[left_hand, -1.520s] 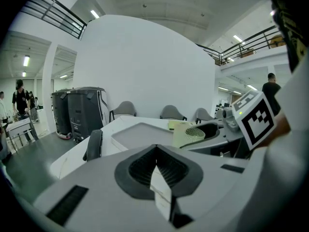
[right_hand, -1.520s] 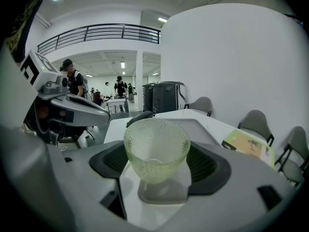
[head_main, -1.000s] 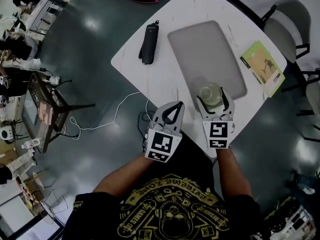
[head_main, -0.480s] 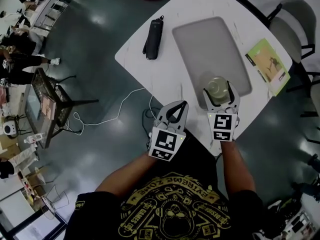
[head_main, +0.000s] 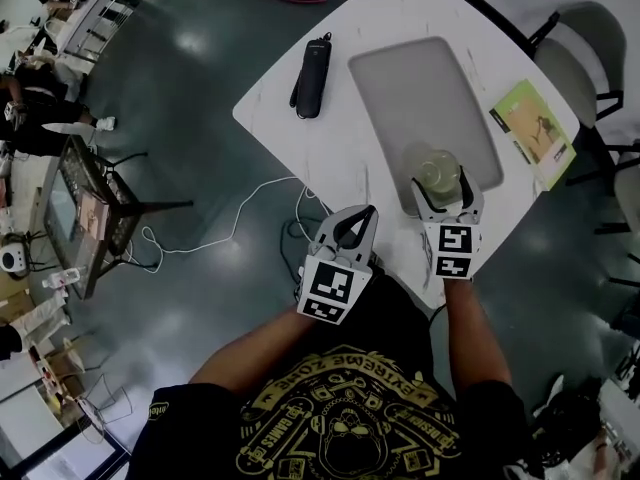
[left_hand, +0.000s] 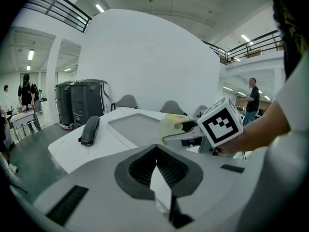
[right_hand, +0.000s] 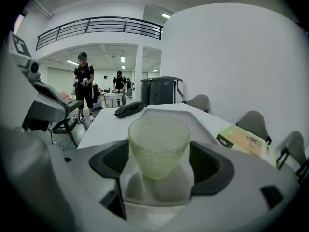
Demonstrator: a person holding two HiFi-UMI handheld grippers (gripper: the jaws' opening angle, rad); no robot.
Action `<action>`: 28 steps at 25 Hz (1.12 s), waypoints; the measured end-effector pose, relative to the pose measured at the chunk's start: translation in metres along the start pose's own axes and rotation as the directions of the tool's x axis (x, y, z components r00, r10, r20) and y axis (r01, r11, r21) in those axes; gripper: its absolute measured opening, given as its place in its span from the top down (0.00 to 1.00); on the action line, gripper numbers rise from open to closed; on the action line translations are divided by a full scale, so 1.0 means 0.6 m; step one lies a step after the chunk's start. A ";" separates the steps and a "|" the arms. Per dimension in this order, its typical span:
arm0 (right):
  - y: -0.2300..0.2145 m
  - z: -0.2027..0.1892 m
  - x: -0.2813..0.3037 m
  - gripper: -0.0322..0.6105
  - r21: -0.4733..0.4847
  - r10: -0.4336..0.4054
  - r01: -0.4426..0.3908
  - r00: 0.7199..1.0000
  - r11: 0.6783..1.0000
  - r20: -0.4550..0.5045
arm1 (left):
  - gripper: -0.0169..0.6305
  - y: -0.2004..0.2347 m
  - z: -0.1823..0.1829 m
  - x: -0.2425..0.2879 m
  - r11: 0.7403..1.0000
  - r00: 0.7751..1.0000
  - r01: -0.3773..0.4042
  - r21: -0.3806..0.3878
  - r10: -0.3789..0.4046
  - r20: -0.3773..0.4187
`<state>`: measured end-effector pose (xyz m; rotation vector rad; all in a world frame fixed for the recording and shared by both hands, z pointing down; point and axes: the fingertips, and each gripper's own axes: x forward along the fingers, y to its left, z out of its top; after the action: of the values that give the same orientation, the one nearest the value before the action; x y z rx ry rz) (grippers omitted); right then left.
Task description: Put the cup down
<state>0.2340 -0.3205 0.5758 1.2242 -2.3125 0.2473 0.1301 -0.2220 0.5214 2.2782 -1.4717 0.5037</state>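
Right gripper (head_main: 440, 182) fingers clamp the green cup (right_hand: 158, 144), upright, at the grey tray's (head_main: 410, 88) near end on the counter (head_main: 300, 138). Left gripper (head_main: 362, 215) fingers pressed together, empty; positioned left of the cup.

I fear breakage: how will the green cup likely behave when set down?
The cup looks like stiff pebbled glass, so probably fragile yet grippy. It narrows toward its base, so it may tip if the right gripper releases it tilted.
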 end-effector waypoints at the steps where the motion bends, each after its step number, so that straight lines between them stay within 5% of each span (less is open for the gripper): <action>1: 0.000 0.002 -0.005 0.36 0.007 -0.007 0.007 1.000 1.000 0.002 | 0.96 -0.001 0.001 -0.004 1.000 1.000 0.005 0.001 -0.005 0.002; 13: 0.018 0.063 -0.103 0.36 0.066 -0.112 0.106 0.990 0.992 0.087 | 0.96 -0.001 0.038 -0.053 0.998 0.994 0.057 0.014 -0.058 0.090; 20: 0.076 0.106 -0.167 0.36 0.098 -0.110 0.096 0.984 0.991 0.142 | 0.96 0.009 0.041 -0.111 0.998 0.992 0.055 0.017 -0.057 0.111; 28: 0.144 0.129 -0.234 0.71 0.095 -0.128 0.112 0.976 0.989 0.178 | 0.96 0.017 0.044 -0.171 0.997 0.984 0.070 0.007 -0.071 0.165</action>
<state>0.2019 -0.1991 0.4439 1.4795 -2.3927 0.1980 0.0834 -0.1587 0.4498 2.4136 -1.4594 0.3014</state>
